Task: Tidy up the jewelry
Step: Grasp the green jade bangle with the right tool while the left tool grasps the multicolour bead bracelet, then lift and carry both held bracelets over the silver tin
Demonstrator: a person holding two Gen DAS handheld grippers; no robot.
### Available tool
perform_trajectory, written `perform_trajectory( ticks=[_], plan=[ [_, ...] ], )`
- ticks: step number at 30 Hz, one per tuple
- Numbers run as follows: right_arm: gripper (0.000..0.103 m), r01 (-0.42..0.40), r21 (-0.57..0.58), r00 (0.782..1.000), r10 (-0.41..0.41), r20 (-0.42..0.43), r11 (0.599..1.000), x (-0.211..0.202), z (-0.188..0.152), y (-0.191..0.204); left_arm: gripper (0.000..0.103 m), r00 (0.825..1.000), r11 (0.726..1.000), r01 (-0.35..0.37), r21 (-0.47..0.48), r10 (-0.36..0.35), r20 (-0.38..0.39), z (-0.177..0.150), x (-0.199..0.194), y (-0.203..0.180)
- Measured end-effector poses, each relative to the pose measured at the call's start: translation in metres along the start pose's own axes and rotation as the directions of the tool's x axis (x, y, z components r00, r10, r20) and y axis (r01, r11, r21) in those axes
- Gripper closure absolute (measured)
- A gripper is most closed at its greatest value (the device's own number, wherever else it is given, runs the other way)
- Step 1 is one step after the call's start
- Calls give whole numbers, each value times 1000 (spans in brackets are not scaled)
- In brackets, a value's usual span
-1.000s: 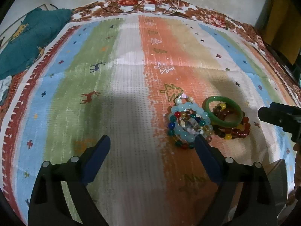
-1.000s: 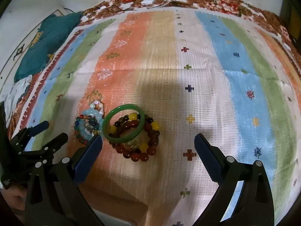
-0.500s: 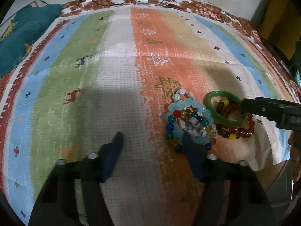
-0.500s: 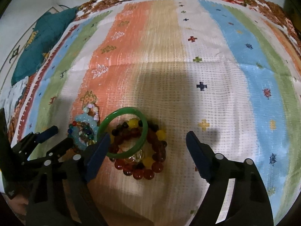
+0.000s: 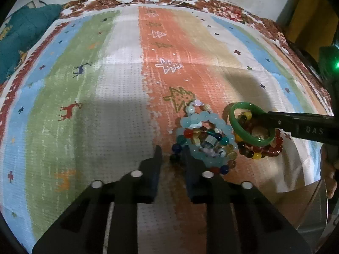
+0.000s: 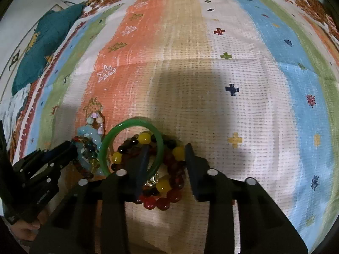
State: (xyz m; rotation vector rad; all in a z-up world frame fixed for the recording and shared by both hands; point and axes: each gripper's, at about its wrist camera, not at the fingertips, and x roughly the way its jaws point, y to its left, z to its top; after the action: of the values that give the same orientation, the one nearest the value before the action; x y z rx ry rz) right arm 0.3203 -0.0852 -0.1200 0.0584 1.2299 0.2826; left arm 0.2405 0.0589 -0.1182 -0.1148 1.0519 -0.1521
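Both claws have just been closing on the heap near the striped woven cloth's (image 5: pixel 118 97) front edge, the left gripper (image 5: pixel 171 154) pinching the multicoloured beaded bracelet's (image 5: pixel 203 139) dark beads, the right gripper (image 6: pixel 166 150) clamping the red-and-yellow beaded bracelet (image 6: pixel 167 192) beneath the smooth green bangle (image 6: pixel 131 146), so lifting looks imminent.

The right gripper (image 5: pixel 257 114), reaching in from the right in the left wrist view, bears the pale raised letters "DAS" on the side of its black finger; whatever follows runs out of the frame. In the right wrist view, the left gripper (image 6: pixel 72 146) at the near left carries small pale lettering along its body, too small and blurred to make out.
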Motion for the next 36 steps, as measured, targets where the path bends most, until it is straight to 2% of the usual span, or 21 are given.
perform_trajectory(
  ticks=[3, 22, 36],
  plan=[
    [93, -3, -2, 1000, 3, 6, 1000, -3, 1, -1, 94, 1000, 1000, 7, -8, -7, -3, 0, -1, 0],
    [94, 50, -73, 997, -46, 62, 996, -29, 0, 8, 94, 999, 1000, 8, -1, -8, 37, 6, -33, -8],
    [93, 71, -115, 993, -59, 102, 991, -52, -15, 15, 94, 995, 999, 26, 37, -30, 100, 9, -64, -27]
  ],
)
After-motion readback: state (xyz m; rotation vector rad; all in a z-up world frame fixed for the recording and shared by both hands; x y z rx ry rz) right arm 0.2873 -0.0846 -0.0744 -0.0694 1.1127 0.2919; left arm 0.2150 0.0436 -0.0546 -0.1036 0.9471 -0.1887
